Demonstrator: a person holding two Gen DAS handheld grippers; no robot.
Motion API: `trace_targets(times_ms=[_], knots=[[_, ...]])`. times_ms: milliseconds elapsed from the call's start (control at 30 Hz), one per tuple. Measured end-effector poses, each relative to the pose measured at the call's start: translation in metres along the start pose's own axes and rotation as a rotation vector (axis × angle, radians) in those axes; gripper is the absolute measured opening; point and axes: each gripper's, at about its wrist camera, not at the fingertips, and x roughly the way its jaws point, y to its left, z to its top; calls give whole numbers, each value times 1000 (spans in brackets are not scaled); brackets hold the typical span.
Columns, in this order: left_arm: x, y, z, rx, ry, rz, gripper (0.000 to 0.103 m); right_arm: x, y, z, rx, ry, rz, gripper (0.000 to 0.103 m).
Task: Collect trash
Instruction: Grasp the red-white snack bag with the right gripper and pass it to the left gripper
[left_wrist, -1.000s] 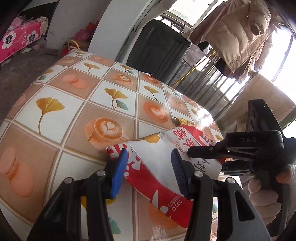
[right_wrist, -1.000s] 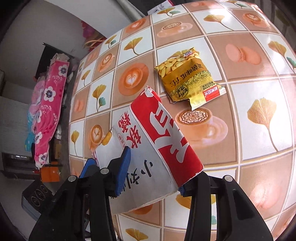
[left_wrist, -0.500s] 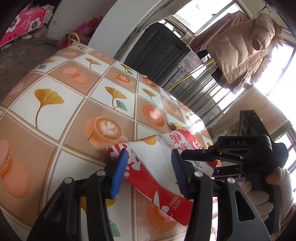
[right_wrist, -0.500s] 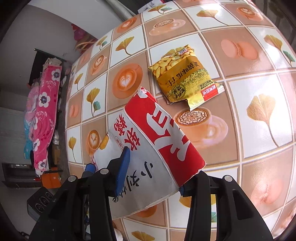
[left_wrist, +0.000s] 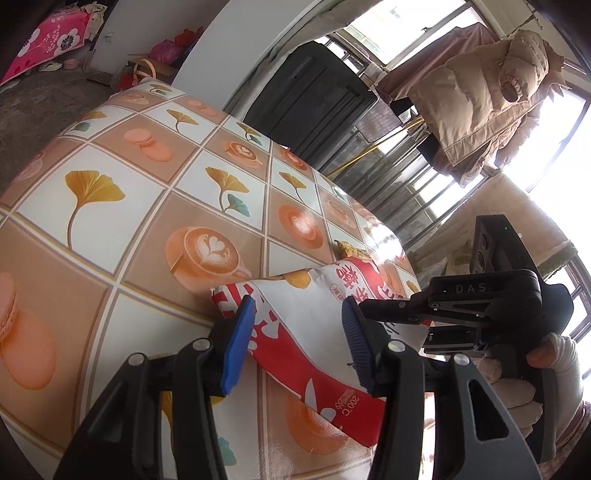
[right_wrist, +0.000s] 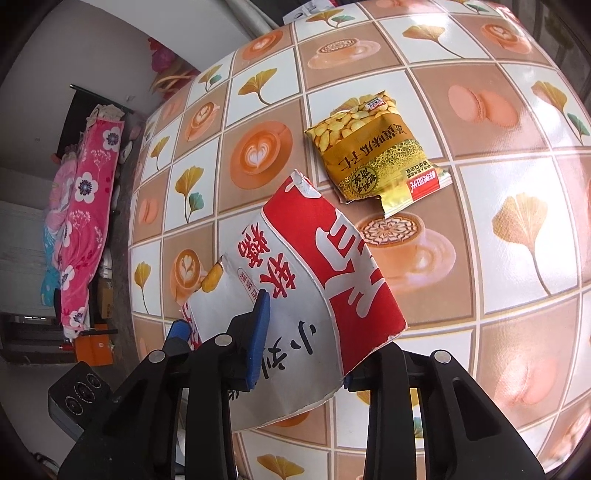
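Left wrist view: the left tongs (left_wrist: 293, 341) point out over a counter (left_wrist: 122, 206) covered in a cloth printed with ginkgo leaves, coffee cups and macarons. Their two blue pads stand apart, and a red and white bag (left_wrist: 310, 325) lies between them without either pad pressing on it. The bag rests on the counter at its far end and lifts toward the lower right. From the right, the right tongs (left_wrist: 364, 308) reach in over the bag, held by a gloved hand (left_wrist: 513, 384). Just past the bag, a yellow packet (left_wrist: 351, 251) shows as a small sliver on the counter. Behind the counter are a dark cabinet (left_wrist: 314, 99), bright windows and a pale padded jacket (left_wrist: 476, 96) hanging up.

Right wrist view: the right tongs (right_wrist: 306, 349) point steeply down at the counter (right_wrist: 517, 206). Their jaws are closing with the bag (right_wrist: 303, 280) between them — the near blue pad lies against the bag's white face, while the far pad is mostly hidden behind its red edge, so a firm clamp cannot be confirmed. The bag arches up off the counter. The yellow packet (right_wrist: 376, 151) lies flat just beyond it, torn open at one corner. The left tongs (right_wrist: 179, 330) peek out at the bag's left edge. A bed with a pink floral blanket (right_wrist: 85, 218) stands at the far left — well apart from the counter.
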Motion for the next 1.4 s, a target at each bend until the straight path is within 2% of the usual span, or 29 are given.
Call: trace_targets(times_ms=[300,733,833,967,1067,1233,1267,1300,1400], knots=[[-4,-7,-4,7,34,-40,47,-2,-6,-5,-5,22,12,27],[-14,-32,-25,60,159,-151,47,-7,-16,-16,-77,80,22,26],[-34,-21,-23,52,121,-141,47,-9,-19,-19,-105,82,43,26],[-61,7,-10,-7,32,-82,47,-13,-29,-24,-131,81,86,26],[-63,25,2,-71,23,-57,47,-16,-37,-29,-153,71,124,26],[-44,26,15,-136,89,-89,48,-21,-49,-36,-224,63,176,25],[-39,24,15,-128,110,-93,51,-21,-51,-37,-241,65,185,25],[-31,19,16,-116,140,-98,56,-22,-54,-38,-260,67,197,25],[-8,4,11,-103,238,-120,56,-26,-60,-42,-328,65,221,25]])
